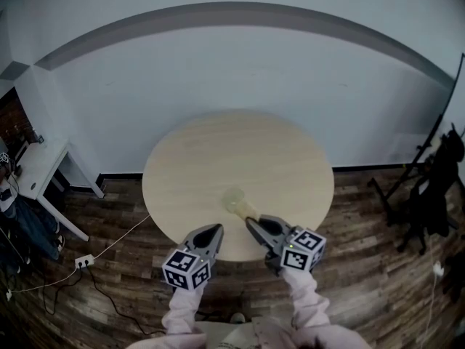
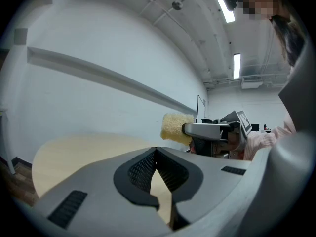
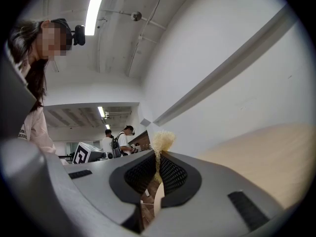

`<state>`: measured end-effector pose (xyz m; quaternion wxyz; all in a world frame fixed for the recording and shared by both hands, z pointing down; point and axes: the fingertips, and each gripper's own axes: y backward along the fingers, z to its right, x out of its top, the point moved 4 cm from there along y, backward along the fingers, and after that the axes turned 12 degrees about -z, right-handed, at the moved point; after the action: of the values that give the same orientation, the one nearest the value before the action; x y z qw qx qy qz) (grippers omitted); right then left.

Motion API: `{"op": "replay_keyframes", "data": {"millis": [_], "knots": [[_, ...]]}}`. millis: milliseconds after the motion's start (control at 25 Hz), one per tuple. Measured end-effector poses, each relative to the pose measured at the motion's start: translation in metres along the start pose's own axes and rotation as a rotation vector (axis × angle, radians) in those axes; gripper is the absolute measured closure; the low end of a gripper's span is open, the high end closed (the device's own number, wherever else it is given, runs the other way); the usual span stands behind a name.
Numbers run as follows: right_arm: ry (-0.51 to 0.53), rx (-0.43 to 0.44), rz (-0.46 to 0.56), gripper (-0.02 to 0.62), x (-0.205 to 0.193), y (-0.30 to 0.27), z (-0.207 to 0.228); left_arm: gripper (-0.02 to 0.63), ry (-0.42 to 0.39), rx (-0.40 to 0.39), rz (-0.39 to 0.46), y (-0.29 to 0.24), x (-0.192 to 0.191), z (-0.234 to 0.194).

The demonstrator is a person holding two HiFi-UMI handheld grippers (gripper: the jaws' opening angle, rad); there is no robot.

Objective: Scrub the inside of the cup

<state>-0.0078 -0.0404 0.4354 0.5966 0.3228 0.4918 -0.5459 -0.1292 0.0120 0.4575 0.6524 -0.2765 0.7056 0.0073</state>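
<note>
A small translucent cup (image 1: 232,197) stands on the round pale wooden table (image 1: 218,151), near its front edge. My right gripper (image 1: 251,224) is shut on a yellow sponge (image 1: 247,211) whose tip reaches toward the cup from the near right. In the right gripper view the sponge (image 3: 162,141) sticks out between the closed jaws of that gripper (image 3: 158,157). The left gripper view shows the same sponge (image 2: 177,127) ahead of the right gripper. My left gripper (image 1: 217,229) is shut and empty, just left of the right one, with its tips (image 2: 157,152) pressed together. The cup shows in neither gripper view.
A white desk (image 1: 40,166) stands at the left, with a power strip (image 1: 83,262) and cable on the wooden floor. A black stand (image 1: 429,195) is at the right. A white wall lies behind the table. People (image 3: 123,139) stand far off.
</note>
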Motion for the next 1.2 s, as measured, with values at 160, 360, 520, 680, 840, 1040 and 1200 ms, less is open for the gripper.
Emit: {"op": "replay_keyframes", "data": {"millis": [160, 360, 520, 680, 840, 1040, 1200], "knots": [[-0.009, -0.022, 0.006, 0.576, -0.002, -0.002, 0.006, 0.606, -0.004, -0.012, -0.01, -0.006, -0.002, -0.004], [-0.029, -0.024, 0.001, 0.577, -0.004, -0.004, 0.012, 0.606, 0.006, -0.01, -0.012, -0.009, -0.002, -0.009], [-0.039, -0.028, -0.01, 0.575, -0.004, -0.01, 0.025, 0.606, 0.022, -0.002, -0.011, -0.014, 0.0, -0.018], [-0.037, -0.006, -0.025, 0.576, 0.001, -0.017, 0.038, 0.606, 0.038, 0.015, -0.014, -0.024, 0.0, -0.026], [-0.033, 0.02, -0.048, 0.575, 0.006, -0.029, 0.054, 0.606, 0.032, 0.029, -0.026, -0.038, 0.005, -0.035], [-0.029, 0.055, -0.077, 0.576, 0.014, -0.042, 0.081, 0.606, 0.046, 0.057, -0.036, -0.06, 0.011, -0.048], [-0.037, 0.083, -0.093, 0.576, 0.022, -0.052, 0.1, 0.606, 0.061, 0.086, -0.045, -0.075, 0.015, -0.058]]}}
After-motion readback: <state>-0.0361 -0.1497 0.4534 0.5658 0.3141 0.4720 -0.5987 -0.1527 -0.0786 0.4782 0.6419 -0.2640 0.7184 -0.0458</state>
